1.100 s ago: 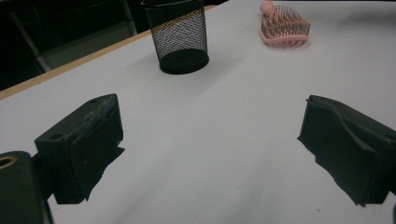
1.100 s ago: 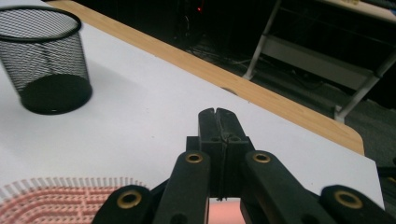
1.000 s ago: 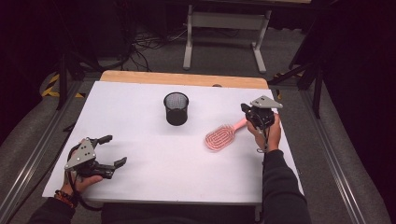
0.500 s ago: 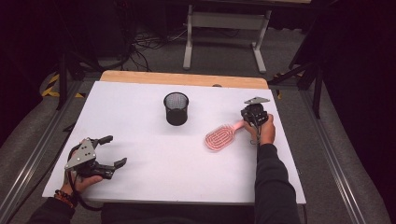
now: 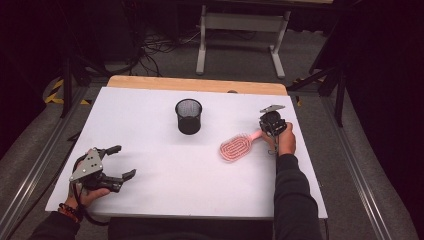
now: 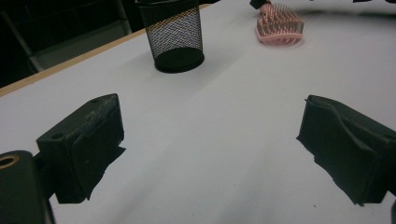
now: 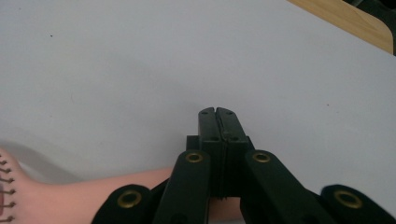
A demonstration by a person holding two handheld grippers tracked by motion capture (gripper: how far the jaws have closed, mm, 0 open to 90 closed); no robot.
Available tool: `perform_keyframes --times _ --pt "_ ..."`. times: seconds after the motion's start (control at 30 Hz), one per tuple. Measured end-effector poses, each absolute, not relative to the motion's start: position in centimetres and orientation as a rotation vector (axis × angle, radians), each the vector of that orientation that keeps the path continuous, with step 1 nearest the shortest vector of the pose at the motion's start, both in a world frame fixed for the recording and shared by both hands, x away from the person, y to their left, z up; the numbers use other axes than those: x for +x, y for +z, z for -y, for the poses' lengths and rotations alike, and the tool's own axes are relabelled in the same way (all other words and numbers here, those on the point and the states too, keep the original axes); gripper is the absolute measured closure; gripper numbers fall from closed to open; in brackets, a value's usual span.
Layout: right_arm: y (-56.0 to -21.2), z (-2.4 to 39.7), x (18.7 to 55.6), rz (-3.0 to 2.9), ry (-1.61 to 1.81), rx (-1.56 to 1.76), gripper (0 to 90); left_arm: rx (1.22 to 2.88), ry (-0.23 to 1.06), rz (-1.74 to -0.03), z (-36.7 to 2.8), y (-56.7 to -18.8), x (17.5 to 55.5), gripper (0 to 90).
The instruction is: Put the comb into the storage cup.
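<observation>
A pink hairbrush (image 5: 235, 147) lies bristles up on the white table (image 5: 150, 120), right of centre, its handle pointing to the far right. My right gripper (image 5: 266, 131) is shut and sits low over the handle's end. In the right gripper view the jaws are pressed flat together (image 7: 217, 113), and the pink handle (image 7: 93, 193) passes beneath their base. A black mesh cup (image 5: 188, 116) stands upright at the table's middle back. My left gripper (image 5: 122, 161) rests at the near left, open, with nothing between its jaws (image 6: 210, 140). Beyond it stand the cup (image 6: 175, 35) and the brush (image 6: 279, 25).
The wooden table edge (image 5: 200, 84) runs along the far side. Past it stand a metal frame stand (image 5: 240, 30) and cables on the floor. Bare white surface lies between the two grippers.
My right gripper has come down and shifted slightly left onto the end of the brush handle, then held still. The brush, the cup and my left gripper have stayed put.
</observation>
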State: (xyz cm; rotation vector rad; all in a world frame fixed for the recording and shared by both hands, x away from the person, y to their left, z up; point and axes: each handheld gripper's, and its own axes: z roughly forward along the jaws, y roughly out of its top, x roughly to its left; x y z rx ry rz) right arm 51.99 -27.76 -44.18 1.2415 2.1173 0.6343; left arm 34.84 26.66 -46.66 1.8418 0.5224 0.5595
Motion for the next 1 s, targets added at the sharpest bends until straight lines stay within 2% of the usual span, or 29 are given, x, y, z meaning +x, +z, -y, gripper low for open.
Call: perform_keyframes --times 0.7,1.0 --pt "-44.4 27.3 52.8 -2.225 0.494 1.277 90.0 1.865 0.551 -0.529 -26.5 -46.9 35.0 7.7" --pt "-44.3 28.9 50.5 -2.266 0.577 1.306 90.0 1.871 0.559 -0.536 -26.5 -46.9 34.8 8.0"
